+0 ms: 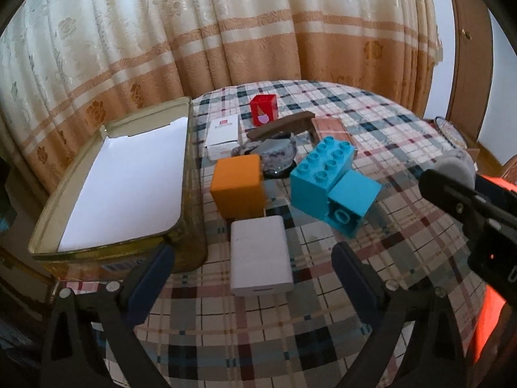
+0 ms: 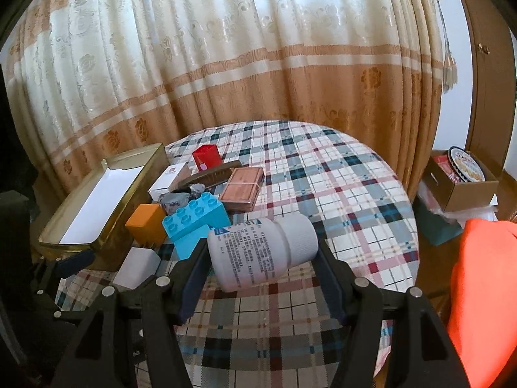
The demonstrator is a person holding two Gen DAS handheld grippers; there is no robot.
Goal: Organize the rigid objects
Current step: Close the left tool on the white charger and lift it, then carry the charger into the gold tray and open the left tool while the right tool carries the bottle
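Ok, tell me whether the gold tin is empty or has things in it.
Empty of objects: the tin stands open, and only a white paper lining shows inside it.

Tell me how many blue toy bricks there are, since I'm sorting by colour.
2. The studded blue brick sits right of the orange block; a smaller blue brick lies tipped against its near-right side. Others may be hidden behind the pile.

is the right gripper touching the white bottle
Touching: in the right wrist view the right gripper has both fingers pressed against the white bottle, base and cap.
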